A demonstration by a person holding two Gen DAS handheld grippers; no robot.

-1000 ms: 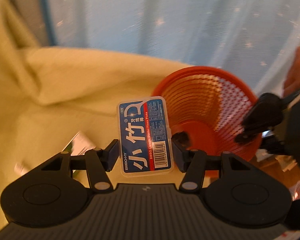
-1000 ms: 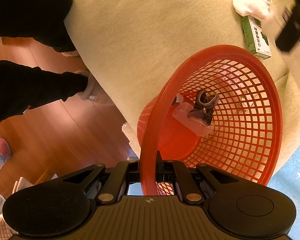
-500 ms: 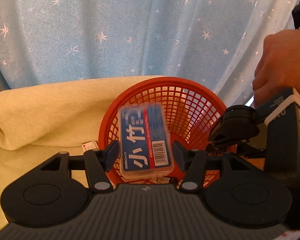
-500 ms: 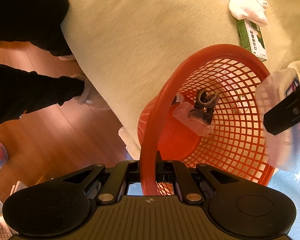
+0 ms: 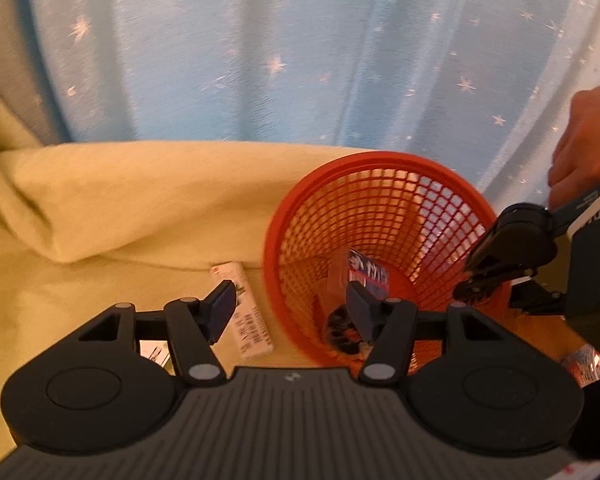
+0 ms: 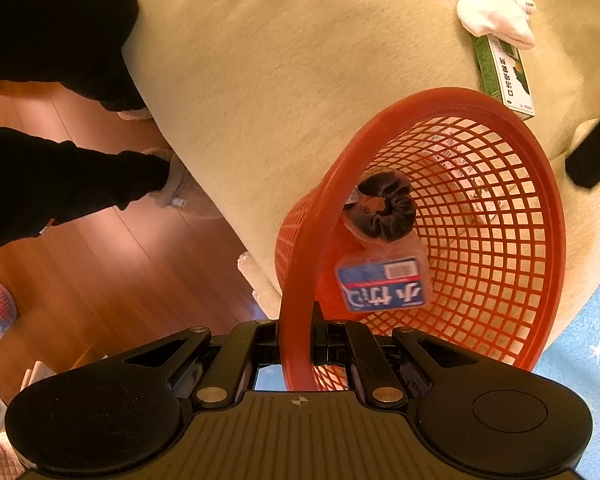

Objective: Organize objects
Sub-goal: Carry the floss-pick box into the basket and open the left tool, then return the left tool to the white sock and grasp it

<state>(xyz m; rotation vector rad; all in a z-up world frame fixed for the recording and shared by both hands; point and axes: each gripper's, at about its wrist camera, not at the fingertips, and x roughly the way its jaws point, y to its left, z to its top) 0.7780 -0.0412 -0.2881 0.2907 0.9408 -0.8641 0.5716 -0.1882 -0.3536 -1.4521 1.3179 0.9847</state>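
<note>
Left tongs spread wide, empty. Right tongs clamped on red mesh basket rim. Floss-pick box inside basket beside dark scrunchie. Cream blanket beneath; blue star curtain behind; wood floor.

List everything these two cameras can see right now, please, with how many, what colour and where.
Basket: one, red mesh, against the bed edge.
Floss box: one, blue label, inside the basket.
Scrunchie: one, dark, inside the basket.
Green box: one, green and white, on the blanket.
White cloth: one, beside the green box.
Blanket: one, cream, over the bed.
Curtain: one, blue with stars, behind.
Floor: wooden, brown.
Left gripper: one, black, fingers open, empty.
Right gripper: one, black, fingers clamped on the basket rim.
Hand: one, holding the right gripper.
</note>
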